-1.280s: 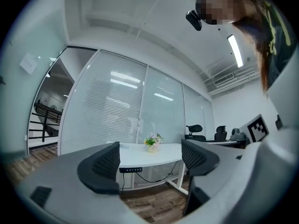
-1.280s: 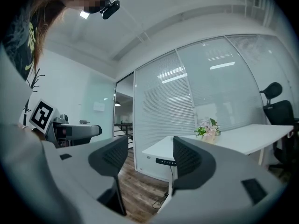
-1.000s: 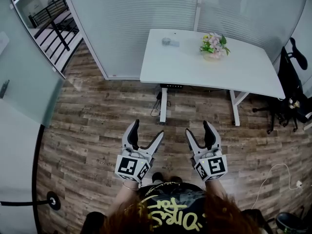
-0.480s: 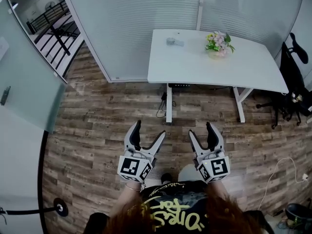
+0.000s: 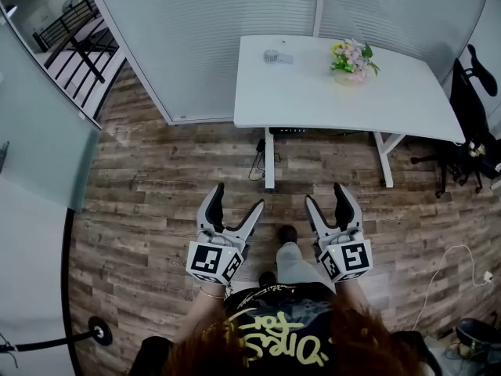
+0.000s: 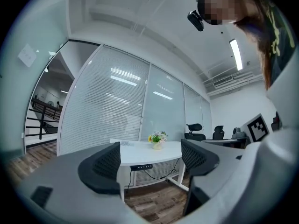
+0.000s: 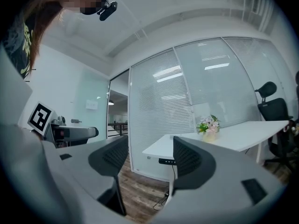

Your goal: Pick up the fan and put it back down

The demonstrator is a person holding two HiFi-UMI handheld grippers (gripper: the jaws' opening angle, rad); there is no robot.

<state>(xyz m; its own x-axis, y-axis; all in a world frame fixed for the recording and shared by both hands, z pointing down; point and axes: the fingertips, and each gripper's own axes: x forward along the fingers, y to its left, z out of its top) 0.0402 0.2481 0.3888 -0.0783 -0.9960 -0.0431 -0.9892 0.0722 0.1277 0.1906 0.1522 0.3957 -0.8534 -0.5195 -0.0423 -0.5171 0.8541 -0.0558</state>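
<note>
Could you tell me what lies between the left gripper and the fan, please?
The head view shows wooden floor ahead of the left gripper, the table leg and cables close by, then bare white tabletop up to the fan.

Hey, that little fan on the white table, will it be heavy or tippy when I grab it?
The fan looks small beside the flowers, so probably light. It seems to sit low on the white table, so tipping looks unlikely, though a push may slide it on that smooth top. Stiffness cannot be judged from here.
</note>
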